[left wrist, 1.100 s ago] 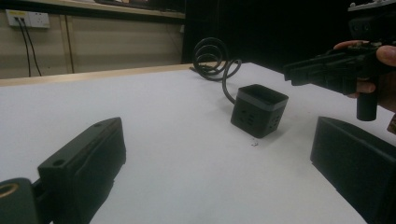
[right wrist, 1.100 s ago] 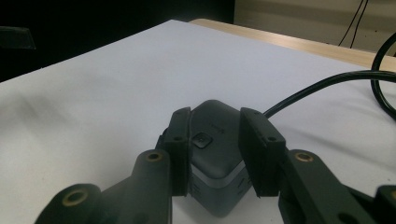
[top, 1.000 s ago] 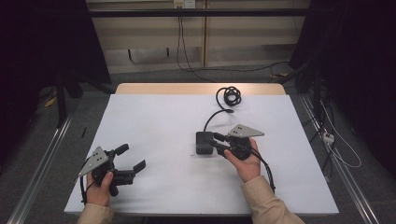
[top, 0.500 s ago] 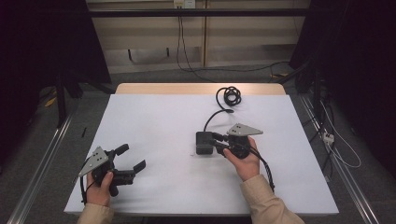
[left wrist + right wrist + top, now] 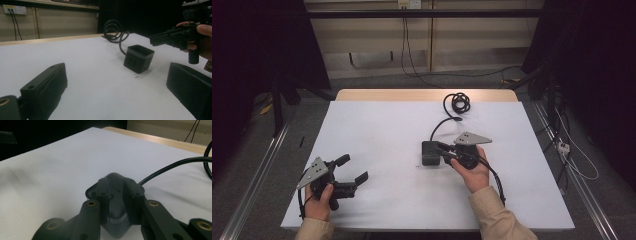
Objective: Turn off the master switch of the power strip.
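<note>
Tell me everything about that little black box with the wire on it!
The black box is a small cube-shaped block with rounded corners, looking like matte plastic, with a paler grey band near its top rim. It sits on the white table, a bit right of the middle. A black cable runs from it to a coil at the table's far edge. The right claw has just been closing, and its pads sit against the box's two sides.

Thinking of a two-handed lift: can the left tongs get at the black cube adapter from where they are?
Probably yes. The left tongs stand open, with bare white table between them and the black cube adapter. The right tongs, just closing, clasp its near side, so only the left-facing side stays free.
</note>
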`<state>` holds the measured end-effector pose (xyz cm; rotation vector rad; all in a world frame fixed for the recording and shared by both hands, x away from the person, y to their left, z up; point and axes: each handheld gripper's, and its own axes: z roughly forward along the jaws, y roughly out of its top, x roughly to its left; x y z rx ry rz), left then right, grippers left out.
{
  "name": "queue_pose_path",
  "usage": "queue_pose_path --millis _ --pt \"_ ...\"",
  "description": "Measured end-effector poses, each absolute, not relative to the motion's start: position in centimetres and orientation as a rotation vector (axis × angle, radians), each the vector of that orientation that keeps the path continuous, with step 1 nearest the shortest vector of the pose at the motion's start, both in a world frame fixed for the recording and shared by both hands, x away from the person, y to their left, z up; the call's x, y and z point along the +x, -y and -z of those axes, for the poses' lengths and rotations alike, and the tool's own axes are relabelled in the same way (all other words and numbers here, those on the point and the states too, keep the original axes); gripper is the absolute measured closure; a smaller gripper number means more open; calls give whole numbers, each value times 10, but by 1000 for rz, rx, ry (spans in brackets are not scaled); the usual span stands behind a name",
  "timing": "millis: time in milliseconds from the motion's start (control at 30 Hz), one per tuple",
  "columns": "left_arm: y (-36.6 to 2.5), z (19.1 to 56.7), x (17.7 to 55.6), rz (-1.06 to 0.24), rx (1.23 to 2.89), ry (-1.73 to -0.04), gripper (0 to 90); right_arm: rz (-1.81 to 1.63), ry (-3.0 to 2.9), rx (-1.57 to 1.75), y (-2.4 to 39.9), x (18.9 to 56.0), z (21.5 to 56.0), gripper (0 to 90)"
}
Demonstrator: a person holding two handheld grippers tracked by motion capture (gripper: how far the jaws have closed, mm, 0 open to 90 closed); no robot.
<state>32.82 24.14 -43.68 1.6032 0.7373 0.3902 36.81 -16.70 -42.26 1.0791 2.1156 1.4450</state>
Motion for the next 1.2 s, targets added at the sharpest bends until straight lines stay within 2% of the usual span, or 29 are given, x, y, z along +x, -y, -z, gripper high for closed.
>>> queue_pose_path --millis 1200 --pt "-238 437 328 -388 1611 -731 31 -1474 -2138 1068 161 373 422 840"
